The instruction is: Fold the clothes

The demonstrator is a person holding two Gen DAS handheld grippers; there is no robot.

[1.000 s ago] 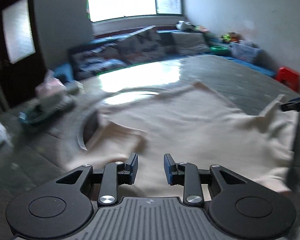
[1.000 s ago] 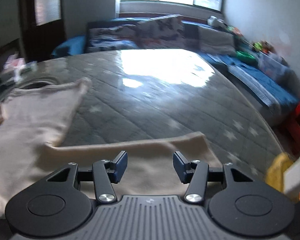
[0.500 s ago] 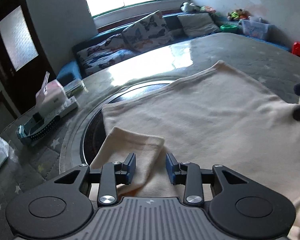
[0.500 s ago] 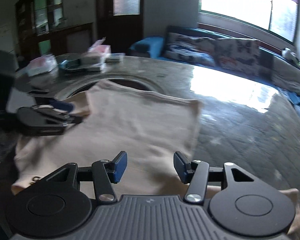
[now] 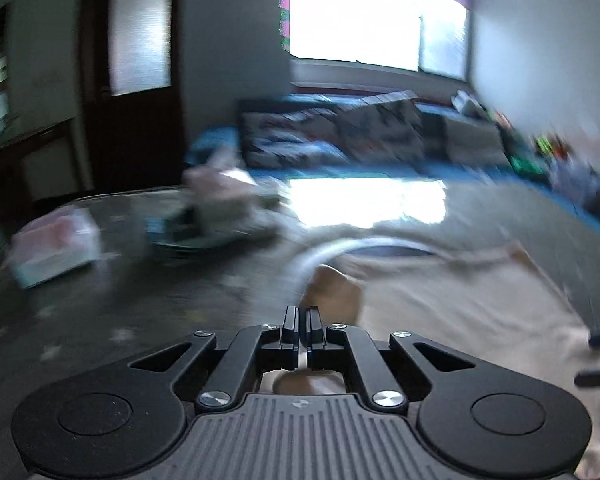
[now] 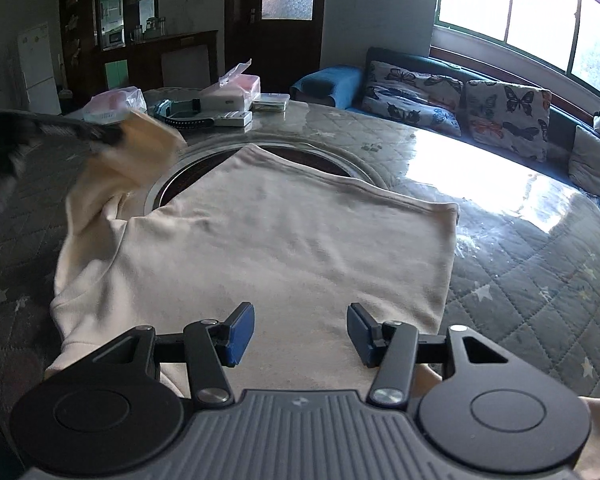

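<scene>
Left tongs (image 5: pixel 303 320) pinch the cream shirt's sleeve (image 6: pixel 140 148); right tongs (image 6: pixel 300 334) gape.

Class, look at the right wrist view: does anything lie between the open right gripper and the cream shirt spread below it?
Nothing visible does. The right gripper hangs open over bare cloth of the cream shirt.

Open quilted table surface (image 6: pixel 532 280) lies right of and beyond the cream shirt (image 6: pixel 284 256), unobstructed as far as the cushioned bench (image 6: pixel 452 96). The far-left corner is crowded by boxes (image 6: pixel 236 98), a plastic bag (image 6: pixel 114 104) and a dark strap (image 6: pixel 184 118). The raised sleeve (image 6: pixel 140 148) blocks the left side.
</scene>
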